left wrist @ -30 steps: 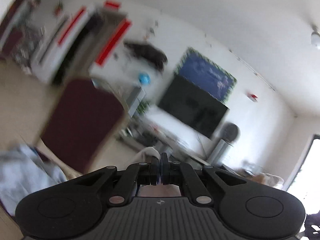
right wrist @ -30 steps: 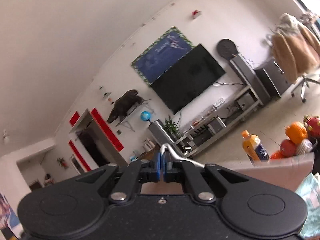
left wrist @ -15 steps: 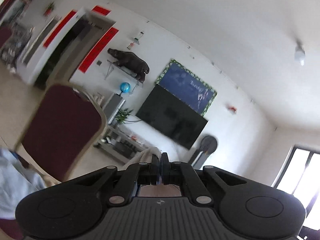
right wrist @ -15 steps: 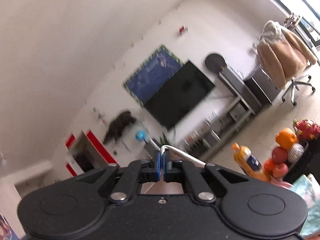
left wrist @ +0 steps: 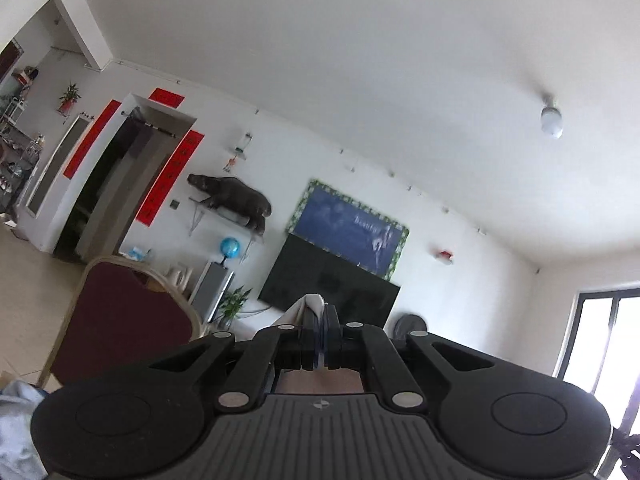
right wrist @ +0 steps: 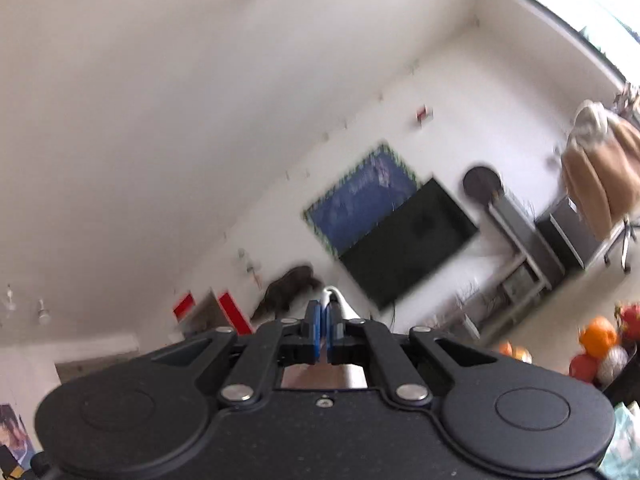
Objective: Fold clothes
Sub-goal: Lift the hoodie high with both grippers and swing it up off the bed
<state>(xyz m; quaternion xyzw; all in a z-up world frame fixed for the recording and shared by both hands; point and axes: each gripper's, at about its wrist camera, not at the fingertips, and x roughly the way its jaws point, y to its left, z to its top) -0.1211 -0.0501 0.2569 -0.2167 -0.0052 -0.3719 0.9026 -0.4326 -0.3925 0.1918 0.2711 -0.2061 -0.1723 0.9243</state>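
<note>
Left gripper (left wrist: 321, 322) pointed up toward the ceiling and far wall, jaws pressed together on a fold of pale cloth (left wrist: 310, 304) that poked up above the tips and hung off their left side. Right gripper (right wrist: 324, 322) was tilted up too, jaws closed on a white cloth edge (right wrist: 340, 300) trailing right and down from the tips. Behind both were a wall TV (left wrist: 330, 284), a dark red chair (left wrist: 120, 324) and fruit (right wrist: 598, 336); right view blurred.
</note>
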